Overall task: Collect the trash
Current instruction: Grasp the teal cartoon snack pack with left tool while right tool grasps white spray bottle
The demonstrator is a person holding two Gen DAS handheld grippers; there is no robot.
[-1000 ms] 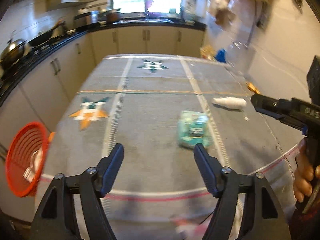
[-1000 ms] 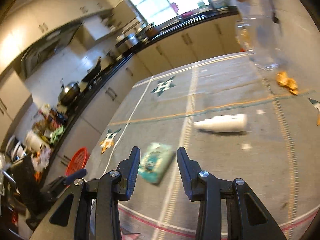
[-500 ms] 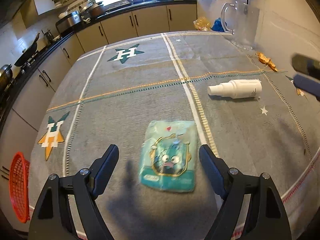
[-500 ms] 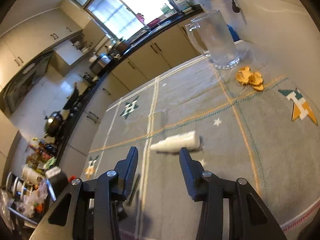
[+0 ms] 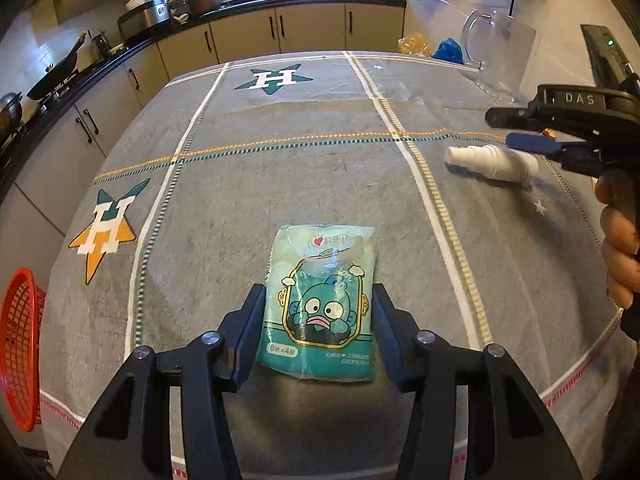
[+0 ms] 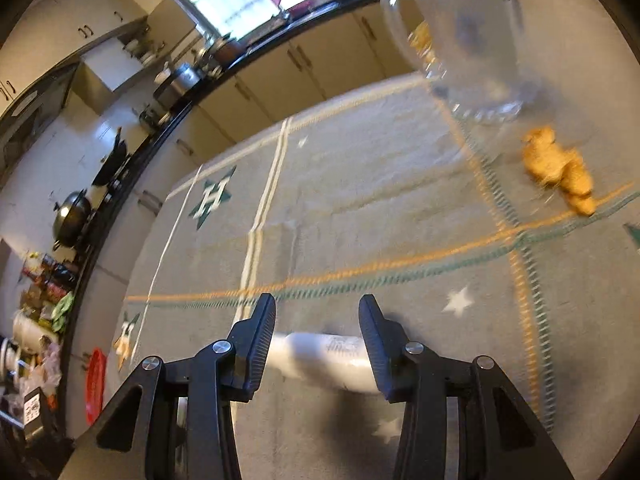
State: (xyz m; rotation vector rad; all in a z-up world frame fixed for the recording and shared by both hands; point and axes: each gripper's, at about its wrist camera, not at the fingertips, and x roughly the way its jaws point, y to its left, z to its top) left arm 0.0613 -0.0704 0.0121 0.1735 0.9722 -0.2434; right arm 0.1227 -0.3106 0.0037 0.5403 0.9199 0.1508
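Grey tablecloth (image 5: 280,184), one tissue packet (image 5: 324,300), one white bottle (image 5: 492,162), two open claws

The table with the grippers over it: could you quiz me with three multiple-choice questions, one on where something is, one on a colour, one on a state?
1. Where does the teal packet lie?
A. between the left gripper fingers
B. inside the basket
C. beside the glass jug

2. What colour is the mesh basket past the table's edge?
A. blue
B. red-orange
C. white

3. How does the white bottle stand?
A. upright
B. lying on its side
C. lifted off the cloth

Answers:
1. A, since the left wrist view shows the packet flat on the cloth with a finger on either side.
2. B, since it shows red-orange at the left edge of that view.
3. B, since it lies lengthwise on the cloth, crosswise between the open jaws of the right gripper.
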